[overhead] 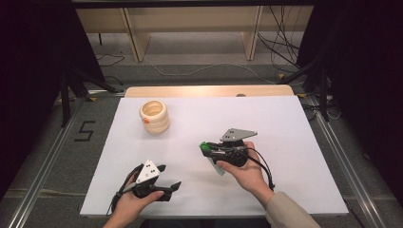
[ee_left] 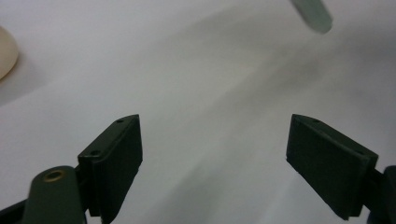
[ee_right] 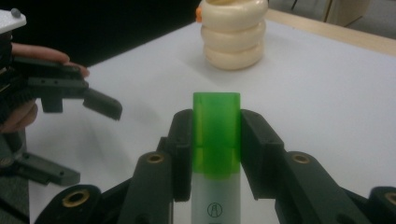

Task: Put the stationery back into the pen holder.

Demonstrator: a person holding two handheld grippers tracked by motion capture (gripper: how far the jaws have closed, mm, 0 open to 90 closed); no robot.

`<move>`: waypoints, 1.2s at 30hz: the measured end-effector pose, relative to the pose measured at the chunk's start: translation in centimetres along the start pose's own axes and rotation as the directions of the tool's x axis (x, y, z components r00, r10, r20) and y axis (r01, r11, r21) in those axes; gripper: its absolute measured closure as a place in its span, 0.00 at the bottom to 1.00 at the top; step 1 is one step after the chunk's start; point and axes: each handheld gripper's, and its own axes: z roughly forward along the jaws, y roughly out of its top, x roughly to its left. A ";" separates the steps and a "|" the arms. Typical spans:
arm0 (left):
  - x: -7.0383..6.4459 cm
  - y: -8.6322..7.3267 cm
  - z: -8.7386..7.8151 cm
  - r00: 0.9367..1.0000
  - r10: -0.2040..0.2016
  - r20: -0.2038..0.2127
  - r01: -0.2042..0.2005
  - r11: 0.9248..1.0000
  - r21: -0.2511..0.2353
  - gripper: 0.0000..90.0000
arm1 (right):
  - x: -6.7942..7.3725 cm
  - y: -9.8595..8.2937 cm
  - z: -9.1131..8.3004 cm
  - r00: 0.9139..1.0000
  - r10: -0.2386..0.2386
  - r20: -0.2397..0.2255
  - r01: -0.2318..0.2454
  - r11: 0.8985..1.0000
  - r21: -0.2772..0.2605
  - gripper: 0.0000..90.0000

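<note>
Right claw (ee_right: 217, 140) clamps green-capped tube (ee_right: 216, 135), cap toward 11 o'clock at ring holder (overhead: 155, 117); left claw (overhead: 168, 176) spread wide, empty.

The left hand (overhead: 130, 202) comes in from the bottom edge of the high view, wrapped around the left gripper (overhead: 168, 176), which points to the right and slightly away from the person, low over the table. Its jaws stand wide apart with nothing between them. The right hand (overhead: 242, 173), in a beige sleeve (overhead: 290, 213), reaches in from the lower right and holds the right gripper (overhead: 205, 148) from beneath, turned to the left, toward the middle of the table. In the right gripper view its jaws are pressed in from both sides against what they hold. The two grippers are near each other but apart.
</note>
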 end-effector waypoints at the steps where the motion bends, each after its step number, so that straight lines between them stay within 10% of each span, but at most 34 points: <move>1: -0.2 0.3 0.1 1.000 -0.005 0.004 0.005 1.000 -0.013 0.21 | 0.1 0.0 0.1 1.000 0.003 0.004 -0.003 1.000 -0.013 0.75; 12: -2.3 2.8 2.9 1.000 -0.015 0.014 0.015 0.998 -0.055 0.27 | 1.5 0.1 1.1 1.000 0.009 0.013 -0.007 0.995 -0.101 0.75; 36: -3.7 4.5 6.1 0.993 -0.114 0.041 0.118 0.988 -0.104 0.58 | 2.6 0.0 1.8 1.000 -0.001 0.024 0.003 0.994 -0.112 0.75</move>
